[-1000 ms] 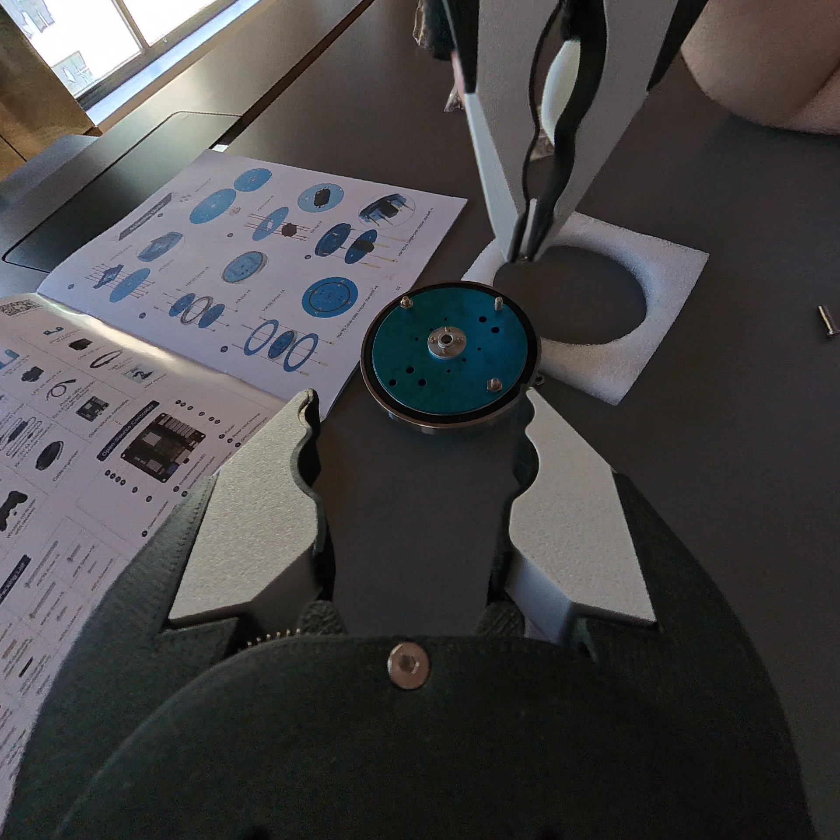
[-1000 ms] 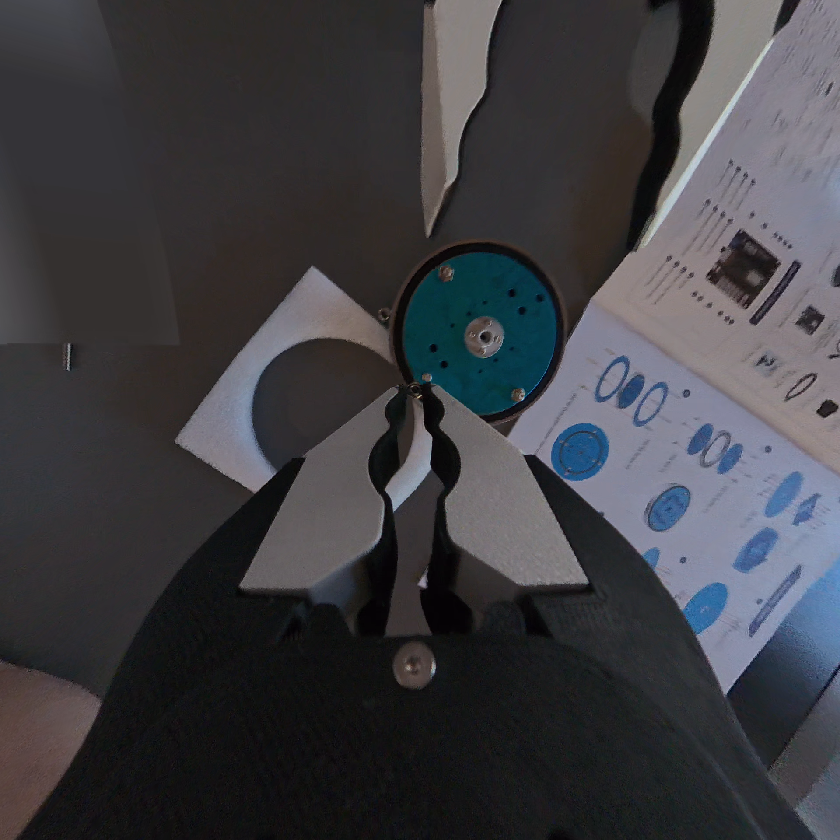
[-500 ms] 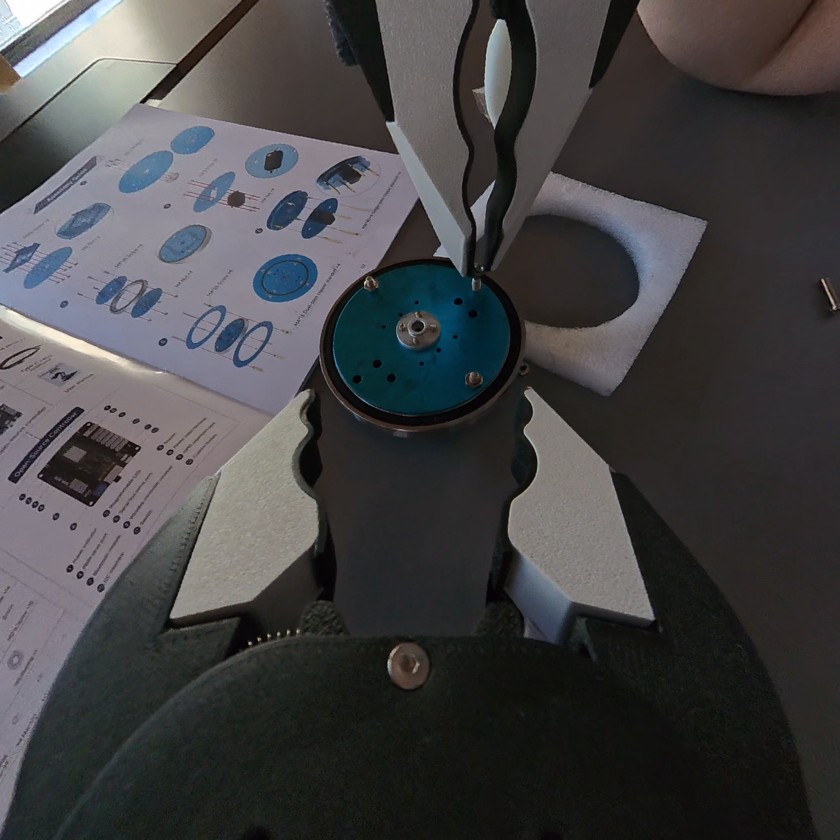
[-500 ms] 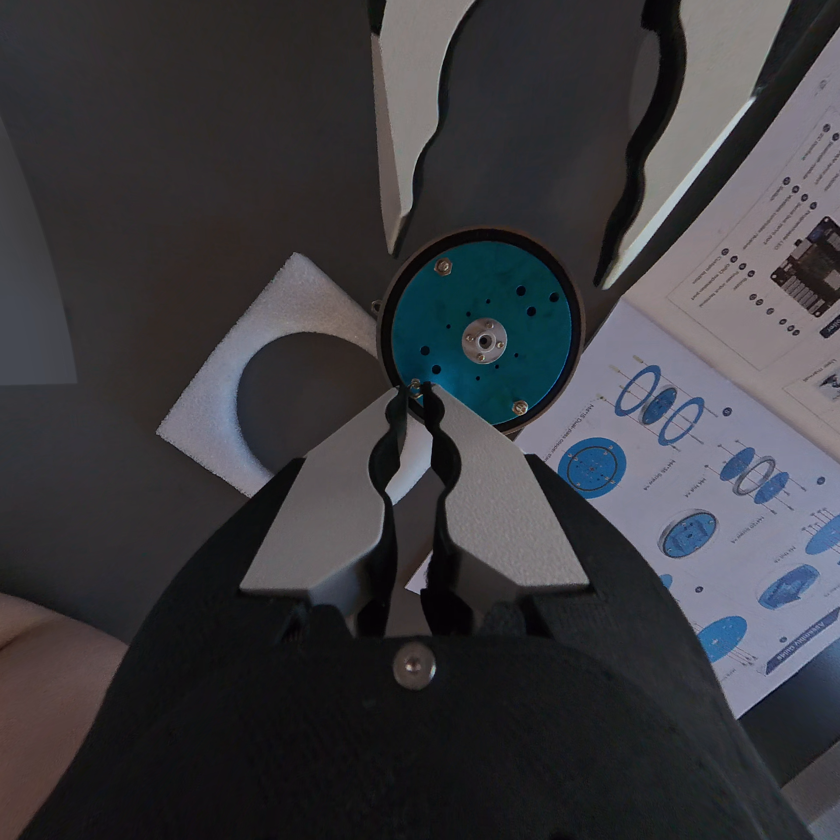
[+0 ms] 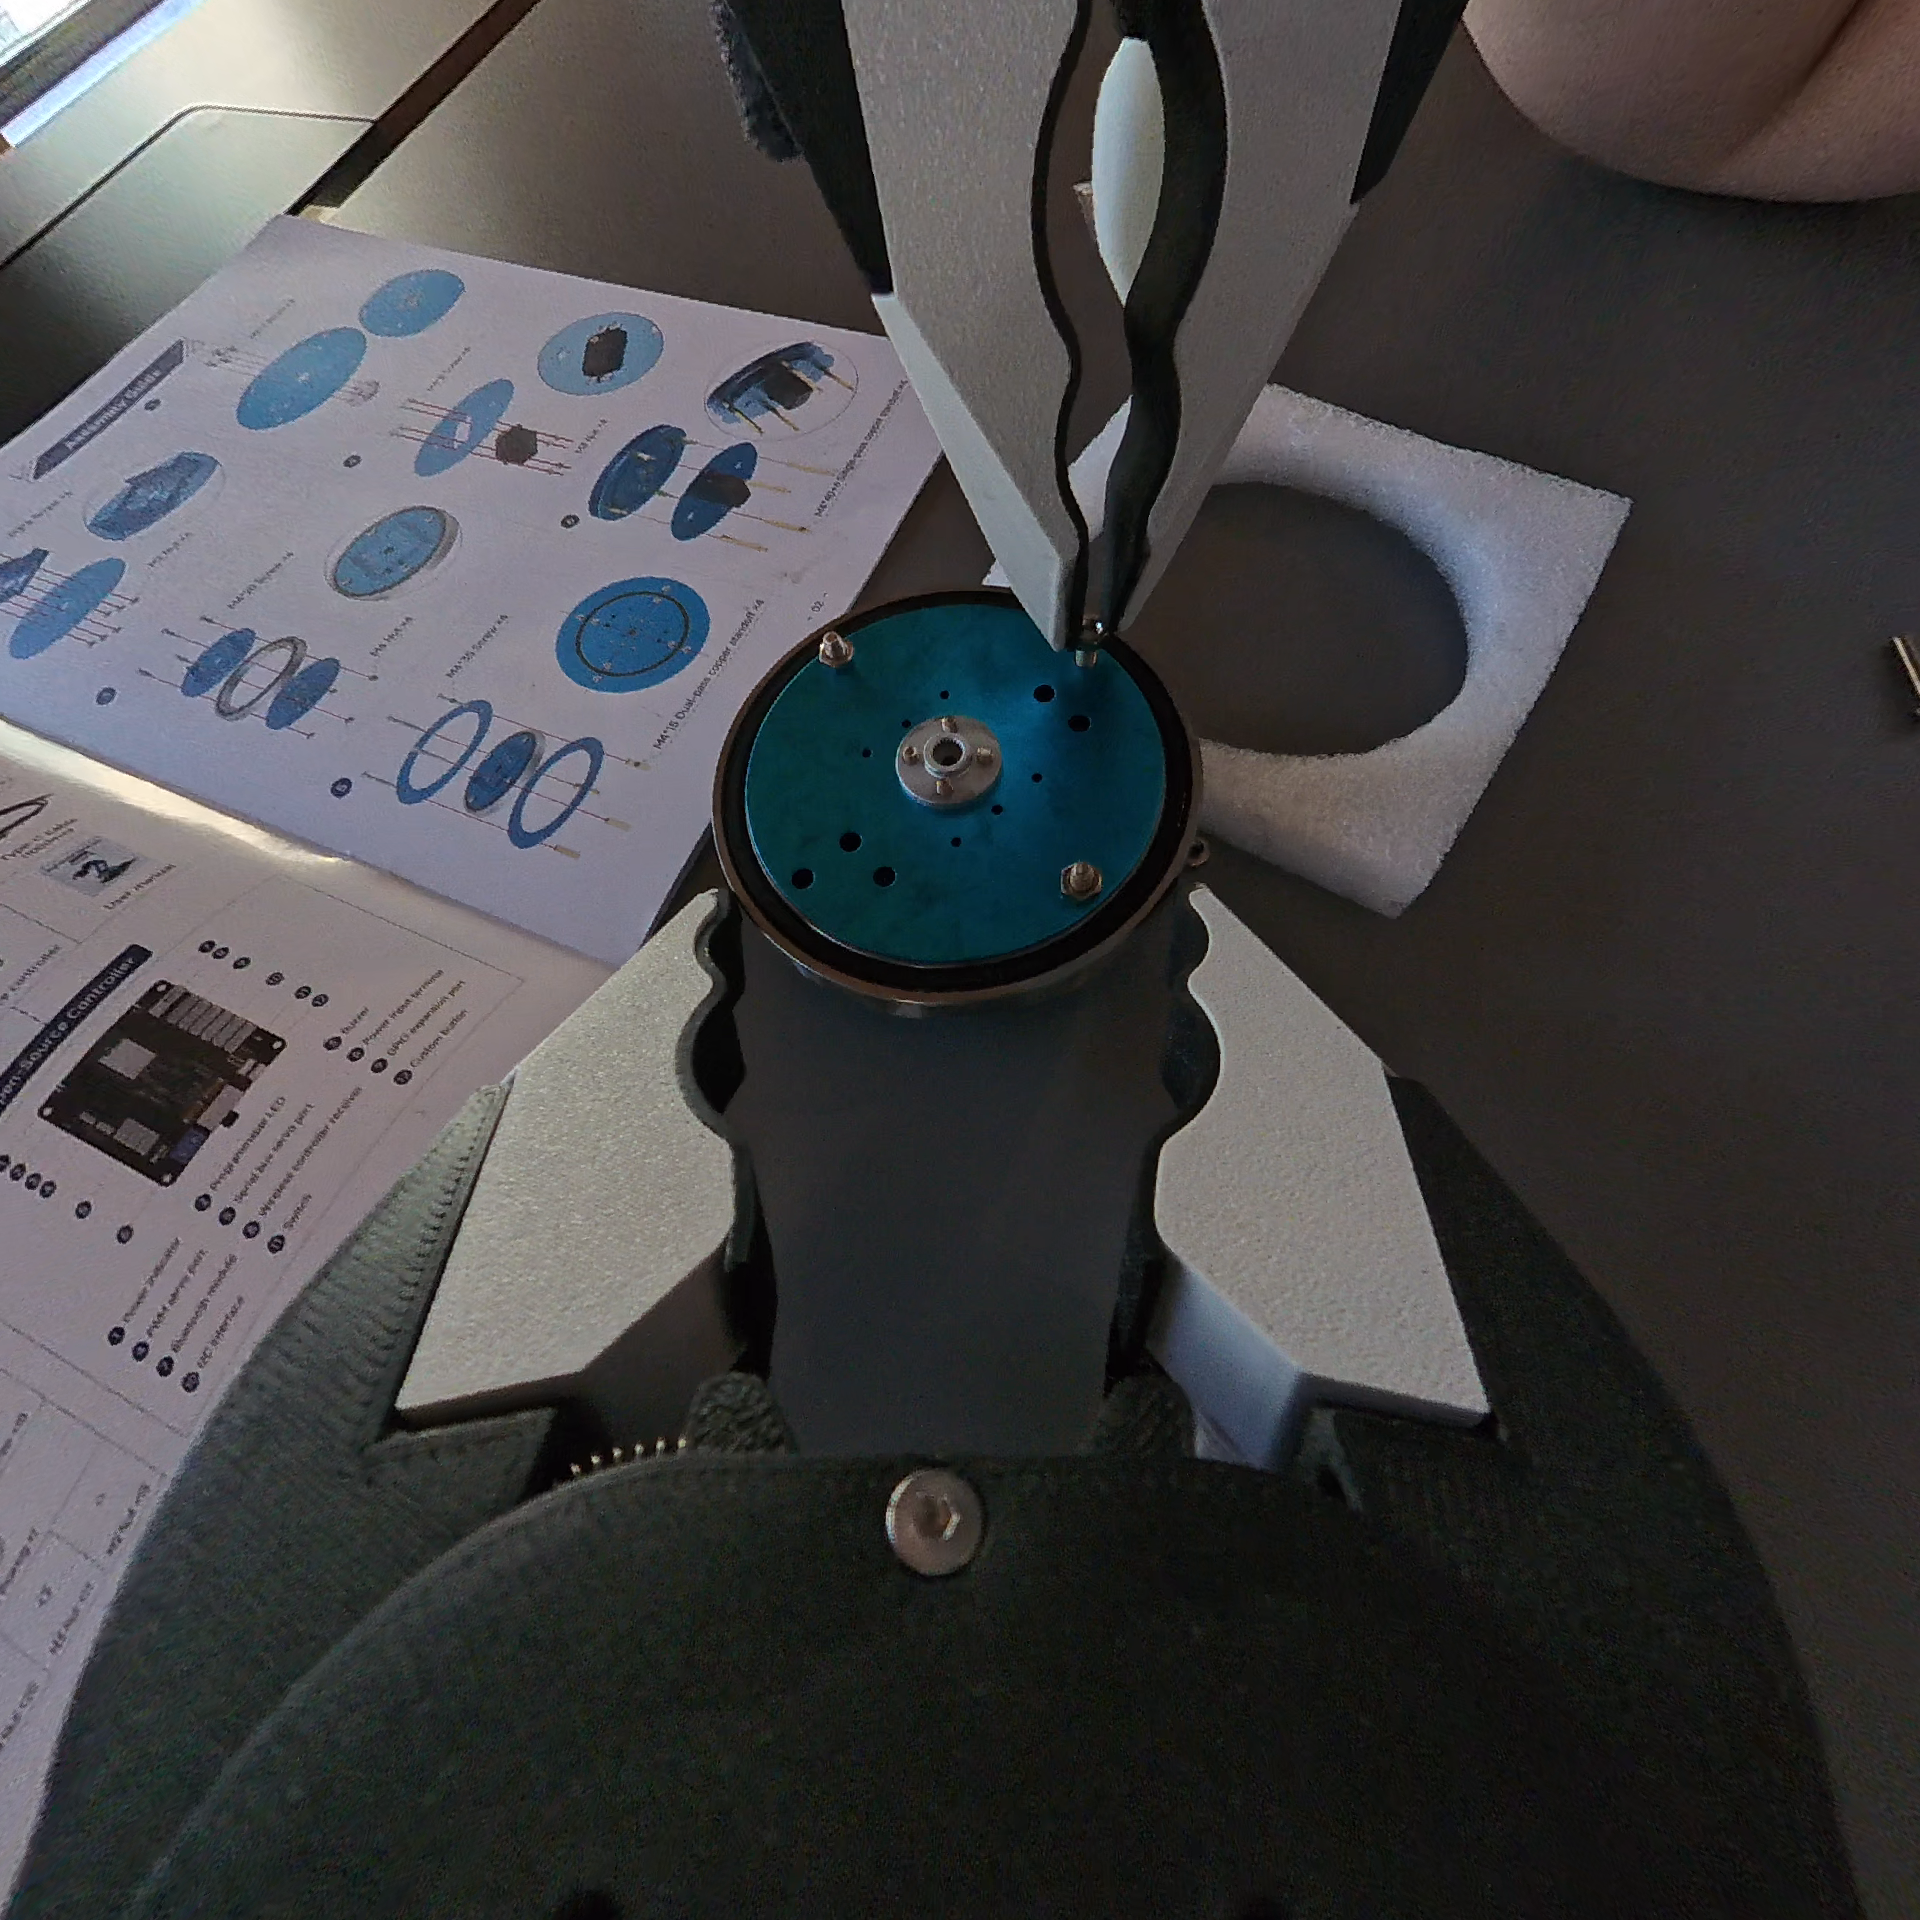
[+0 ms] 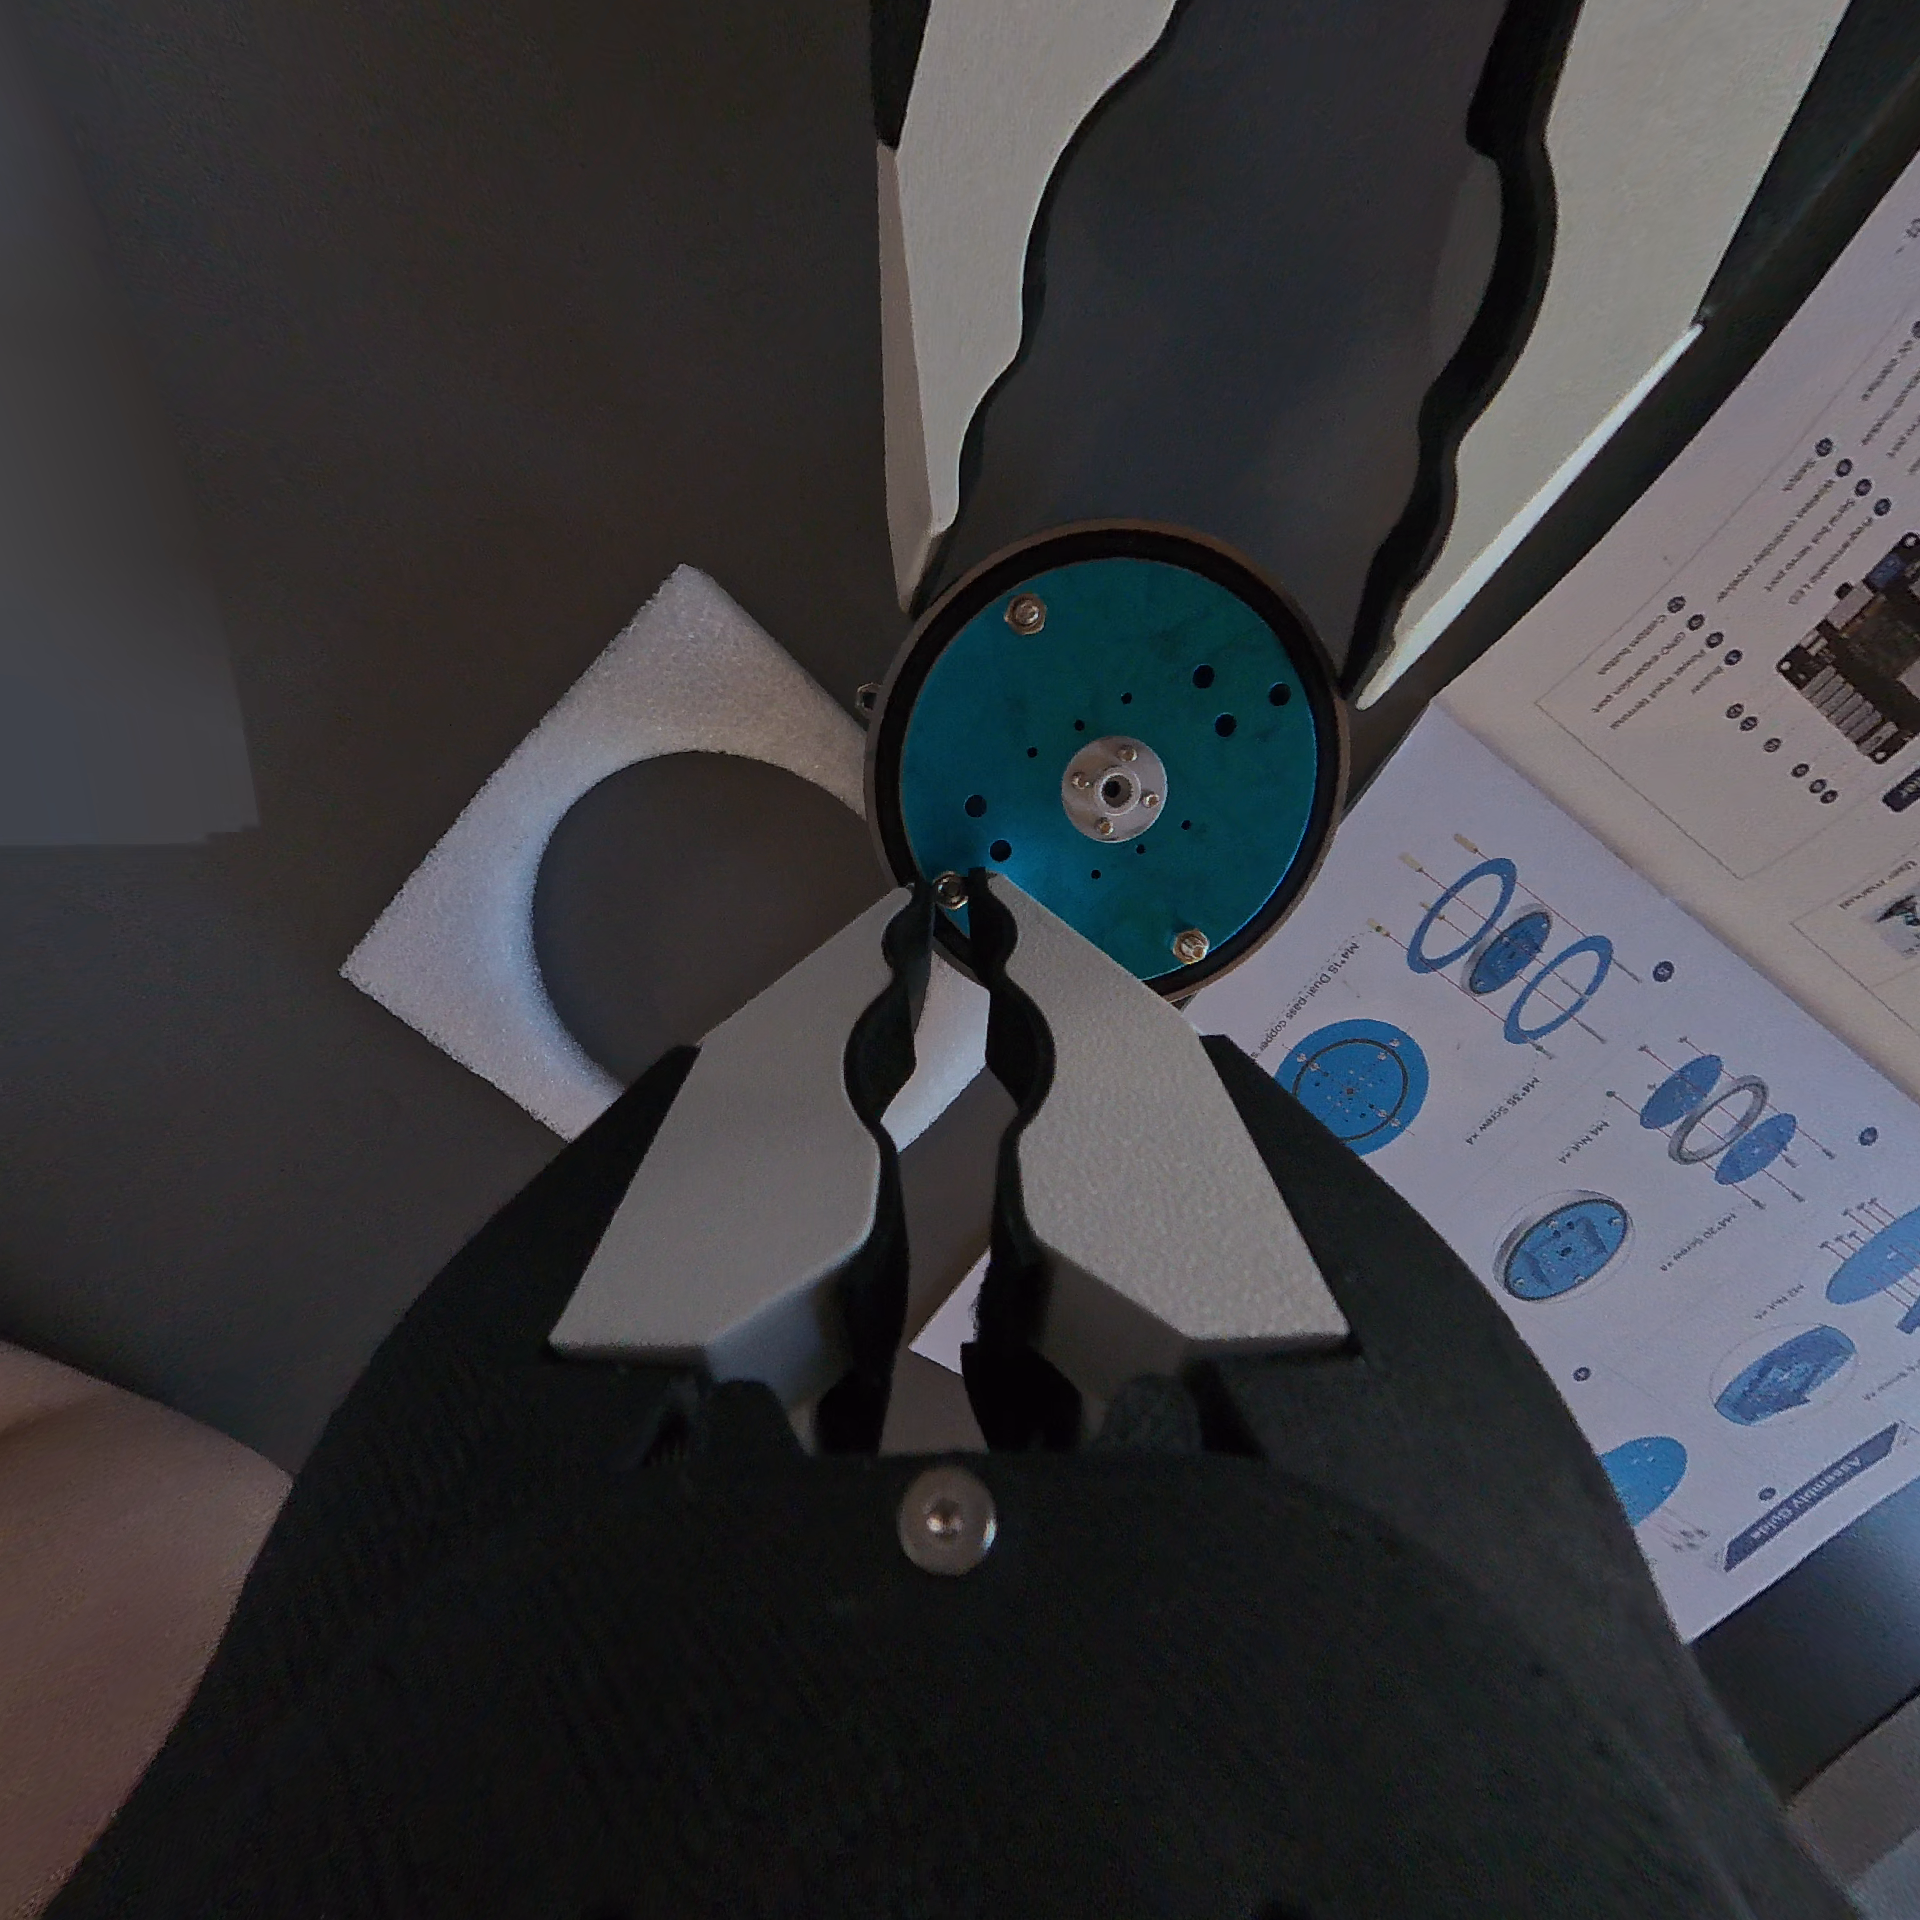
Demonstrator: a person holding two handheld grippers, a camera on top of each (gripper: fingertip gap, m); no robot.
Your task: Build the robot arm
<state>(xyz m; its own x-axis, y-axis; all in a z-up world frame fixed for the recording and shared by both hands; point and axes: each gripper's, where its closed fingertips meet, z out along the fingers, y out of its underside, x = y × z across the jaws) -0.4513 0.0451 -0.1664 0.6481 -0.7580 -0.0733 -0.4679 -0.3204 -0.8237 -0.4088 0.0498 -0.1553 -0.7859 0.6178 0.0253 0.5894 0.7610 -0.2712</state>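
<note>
A round blue disc [image 5: 956,800] with a black ring, a silver hub and three threaded studs lies on the dark table; it also shows in the right wrist view [image 6: 1112,769]. My left gripper [image 5: 956,914] is open, with its fingertips on either side of the disc's near edge. It shows from the far side in the right wrist view [image 6: 1143,634]. My right gripper [image 6: 948,894] is shut on a small silver nut [image 6: 948,888] and holds it on the stud at the disc's rim. In the left wrist view it [image 5: 1086,634] comes down from above.
A white foam square [image 5: 1455,748] with a round hole lies just right of the disc. Printed instruction sheets [image 5: 416,582] cover the table to the left. A loose screw [image 5: 1903,675] lies at the far right. A person's arm [image 5: 1714,94] rests beyond. Some 6 centimeters of space lies between my two pairs of fingers.
My right gripper moved from the foam's edge onto the disc's rim stud with the nut. My left gripper moved forward until its open fingertips flank the disc.
</note>
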